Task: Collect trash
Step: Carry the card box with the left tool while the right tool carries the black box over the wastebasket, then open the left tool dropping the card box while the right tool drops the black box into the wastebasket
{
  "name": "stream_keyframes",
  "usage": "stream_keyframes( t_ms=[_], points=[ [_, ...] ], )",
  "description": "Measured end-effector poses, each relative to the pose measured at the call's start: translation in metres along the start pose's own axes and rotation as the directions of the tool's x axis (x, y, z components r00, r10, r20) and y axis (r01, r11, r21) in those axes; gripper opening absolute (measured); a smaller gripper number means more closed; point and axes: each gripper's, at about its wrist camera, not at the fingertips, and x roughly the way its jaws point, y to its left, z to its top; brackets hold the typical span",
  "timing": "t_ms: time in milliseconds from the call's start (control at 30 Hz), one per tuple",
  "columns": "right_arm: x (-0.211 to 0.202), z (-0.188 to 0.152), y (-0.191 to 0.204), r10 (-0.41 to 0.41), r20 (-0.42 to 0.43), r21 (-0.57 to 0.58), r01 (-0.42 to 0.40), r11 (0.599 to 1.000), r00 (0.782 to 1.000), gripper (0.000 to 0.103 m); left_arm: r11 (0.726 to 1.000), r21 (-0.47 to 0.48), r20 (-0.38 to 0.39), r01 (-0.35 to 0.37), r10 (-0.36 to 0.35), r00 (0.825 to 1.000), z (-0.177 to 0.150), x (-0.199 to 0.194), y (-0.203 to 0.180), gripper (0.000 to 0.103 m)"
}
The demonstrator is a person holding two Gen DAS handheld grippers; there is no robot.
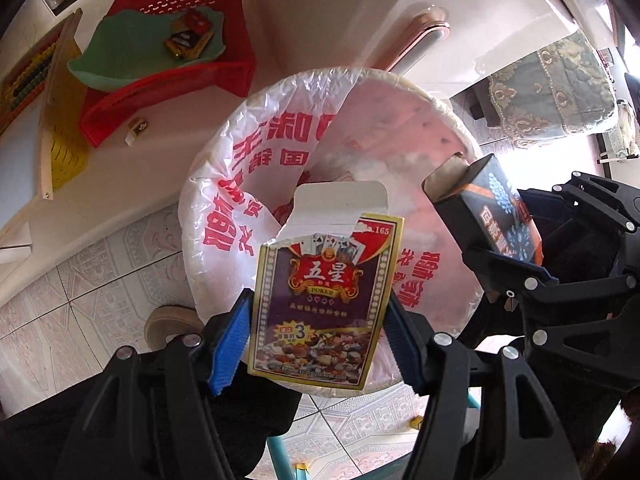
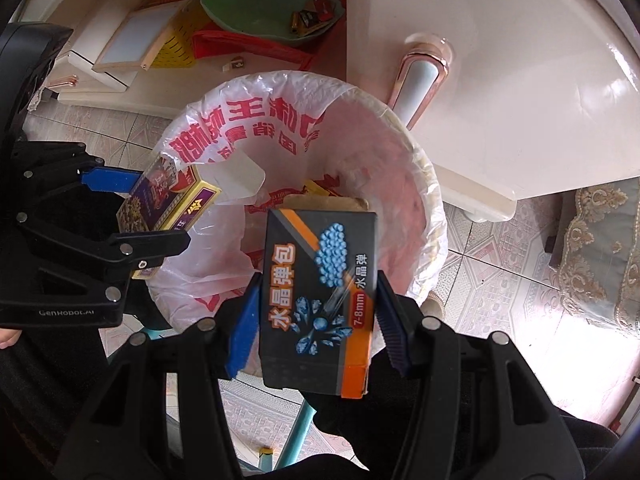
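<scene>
My left gripper (image 1: pixel 320 320) is shut on a purple and yellow poker card box (image 1: pixel 320 300) with its white top flap open, held above a round trash bin (image 1: pixel 452 120) lined with a white plastic bag printed in red (image 1: pixel 240 152). My right gripper (image 2: pixel 316 320) is shut on a dark grey and orange box with blue beads printed on it (image 2: pixel 320 296), also above the bin (image 2: pixel 428 184). Each gripper shows in the other's view: the right one with its box (image 1: pixel 496 216), the left one with the card box (image 2: pixel 168 204).
A white table (image 2: pixel 500 80) with a rose-gold leg (image 2: pixel 420 76) stands beside the bin. On it sit a red basket (image 1: pixel 168 76), a green dish (image 1: pixel 120 56) holding small wrappers (image 1: pixel 188 38), and a wooden abacus board (image 1: pixel 52 100). A patterned cushioned seat (image 1: pixel 552 92) stands on the tiled floor.
</scene>
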Motion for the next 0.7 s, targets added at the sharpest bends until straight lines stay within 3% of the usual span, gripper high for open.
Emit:
stream_keyframes(
  t_ms=[333,367,433,500,700],
  points=[
    [0.021,0.006,-0.011,0.034,-0.034,0.034,-0.032,0.999,0.999,0.054,0.999,-0.033,-0.052,0.015,-0.017,0.999,0.014,0.022,0.003,0.062],
    [0.022,0.007,-0.010,0.037,-0.034,0.034,-0.036,0.999,0.999,0.056,0.999,-0.033,-0.058,0.009,-0.011,0.998,0.014,0.024,0.003,0.063],
    [0.022,0.007,-0.011,0.033,-0.026,0.036,-0.032,0.999,0.999,0.071,0.999,-0.039,-0.076,0.000,-0.003,0.997,0.014,0.027,0.004,0.066],
    [0.022,0.007,-0.011,0.034,-0.026,0.034,-0.033,0.999,0.999,0.071,0.999,-0.046,-0.080,-0.009,0.005,0.997,0.015,0.029,0.005,0.071],
    [0.023,0.007,-0.010,0.034,-0.029,0.034,-0.033,0.999,0.999,0.071,0.999,-0.044,-0.077,-0.032,0.029,0.997,0.015,0.029,0.001,0.073]
  ],
)
